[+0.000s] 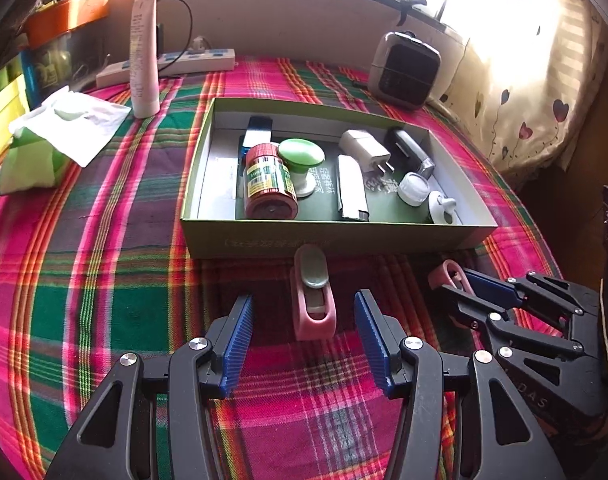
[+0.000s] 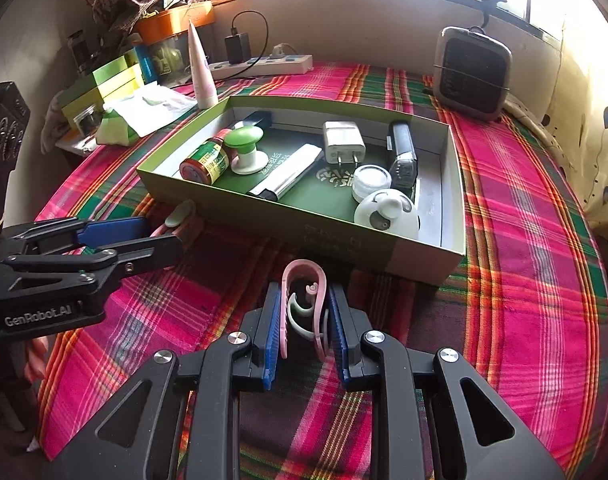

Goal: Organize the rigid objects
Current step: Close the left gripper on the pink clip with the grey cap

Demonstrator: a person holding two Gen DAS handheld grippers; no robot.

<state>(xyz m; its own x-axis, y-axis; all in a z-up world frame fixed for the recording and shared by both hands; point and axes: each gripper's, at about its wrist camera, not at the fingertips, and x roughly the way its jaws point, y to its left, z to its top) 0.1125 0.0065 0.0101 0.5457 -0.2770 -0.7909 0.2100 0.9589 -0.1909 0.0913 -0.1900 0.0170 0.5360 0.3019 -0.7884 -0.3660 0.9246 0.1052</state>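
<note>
A green open box on the plaid cloth holds a red bottle, a green knob, a white charger, a white stick, a black lighter and small white jars. A pink clip with a green pad lies in front of the box, between the fingers of my open left gripper. My right gripper is shut on a second pink clip, just in front of the box; this gripper also shows in the left wrist view.
A small grey heater stands behind the box at the right. A white tube, a power strip and a green tissue pack are at the back left. A curtain hangs at the right.
</note>
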